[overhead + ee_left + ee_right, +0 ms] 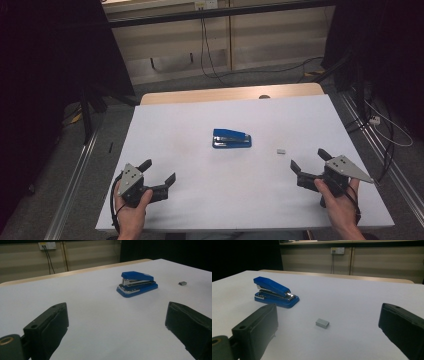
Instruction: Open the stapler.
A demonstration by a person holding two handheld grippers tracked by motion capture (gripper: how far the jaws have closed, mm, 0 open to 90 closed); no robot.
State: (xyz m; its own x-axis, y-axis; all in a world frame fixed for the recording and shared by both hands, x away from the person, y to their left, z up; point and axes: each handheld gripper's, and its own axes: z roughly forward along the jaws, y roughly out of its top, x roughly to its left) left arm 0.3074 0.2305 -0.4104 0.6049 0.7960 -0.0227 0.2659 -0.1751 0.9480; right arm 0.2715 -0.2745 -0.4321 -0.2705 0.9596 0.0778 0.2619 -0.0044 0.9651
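A blue stapler (pixel 231 138) lies flat near the middle of the white table (pixel 200 115). A small grey block of staples (pixel 281 150) rests to its right. My left gripper (pixel 160 171) sits at the near left, held by a hand, jaws wide apart and empty. My right gripper (pixel 310 159) is at the near right, also open and empty. The left gripper view has the stapler (pixel 137 283) ahead and right of centre, the staples (pixel 182 283) further right. In the right gripper view the staples (pixel 322 323) lie between my jaws, a short way ahead, and the stapler (pixel 275 291) is at left.
The table's far edge shows a bare wooden strip (pixel 230 93). Cables (pixel 205 45) hang from a wall socket behind the table. Metal floor rails (pixel 75 175) run along both sides, with dark stands at the left and right.
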